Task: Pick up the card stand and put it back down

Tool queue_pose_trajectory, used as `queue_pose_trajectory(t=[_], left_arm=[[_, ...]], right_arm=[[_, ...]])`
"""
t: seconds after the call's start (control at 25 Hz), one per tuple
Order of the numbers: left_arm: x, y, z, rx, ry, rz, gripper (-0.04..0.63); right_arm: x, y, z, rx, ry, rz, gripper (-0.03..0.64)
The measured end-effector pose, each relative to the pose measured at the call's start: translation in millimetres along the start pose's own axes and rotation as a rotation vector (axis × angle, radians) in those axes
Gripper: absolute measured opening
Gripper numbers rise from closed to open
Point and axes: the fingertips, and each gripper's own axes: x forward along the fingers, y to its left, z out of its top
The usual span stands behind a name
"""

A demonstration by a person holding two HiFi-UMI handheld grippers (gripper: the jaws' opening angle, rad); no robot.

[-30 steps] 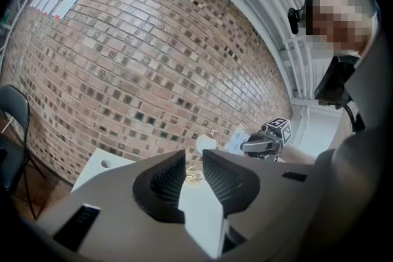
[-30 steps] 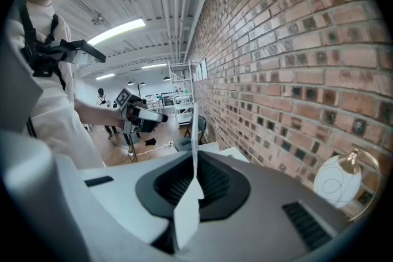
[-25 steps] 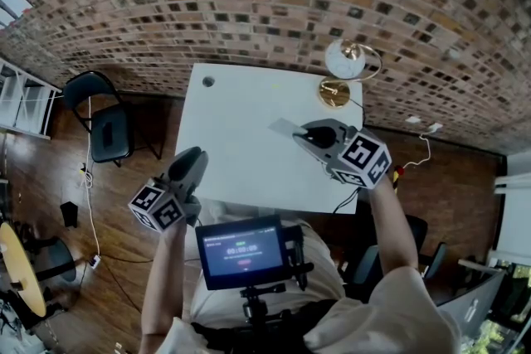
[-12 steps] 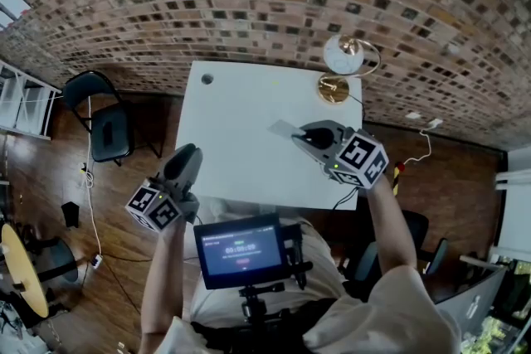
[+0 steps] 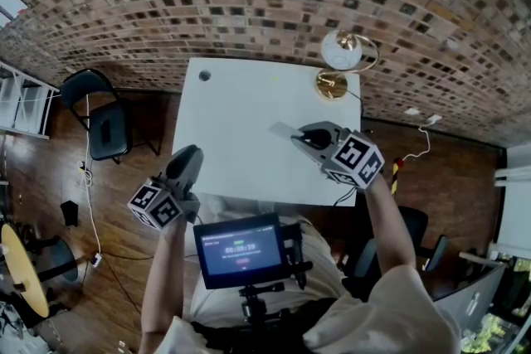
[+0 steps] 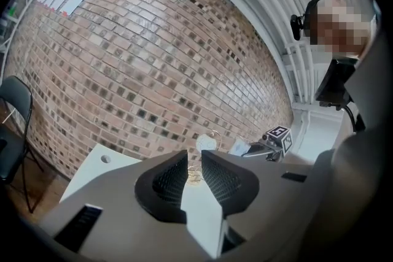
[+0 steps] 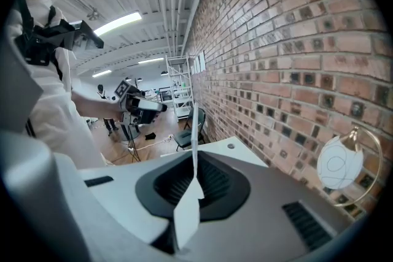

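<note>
The card stand (image 5: 282, 129) is a thin pale sheet that sticks out left of my right gripper (image 5: 305, 135) over the white table (image 5: 236, 108). In the right gripper view the card stand (image 7: 195, 144) shows edge-on, and the right gripper (image 7: 194, 184) is shut on it with both dark pads pressed against it. I cannot tell whether the stand touches the table. My left gripper (image 5: 189, 158) hovers at the table's near left edge. In its own view the left gripper (image 6: 194, 170) stands open with nothing between the pads.
A lamp with a white globe (image 5: 342, 54) and a brass base (image 5: 330, 84) stands at the table's far right corner. A round cable hole (image 5: 204, 75) marks the far left corner. A black chair (image 5: 104, 124) stands left of the table, with the brick wall behind.
My left gripper has drifted slightly left and toward the person. The right gripper stays in about the same place, still shut on the card stand.
</note>
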Motion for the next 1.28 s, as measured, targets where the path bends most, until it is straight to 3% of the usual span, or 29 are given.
queue_pose_trajectory(t=[0.24, 0.52, 1.28], left_arm=[[3, 8, -18, 0.083, 0.053, 0.033, 0.074], [2, 15, -37, 0.108, 0.097, 0.052, 0.074], [2, 36, -73, 0.041, 0.149, 0.071, 0.074]], right_arm=[[14, -2, -17, -0.010, 0.025, -0.008, 0.032], [41, -3, -46, 0.001, 0.079, 0.007, 0.032], [144, -3, -150, 0.027, 0.223, 0.086, 0.032]])
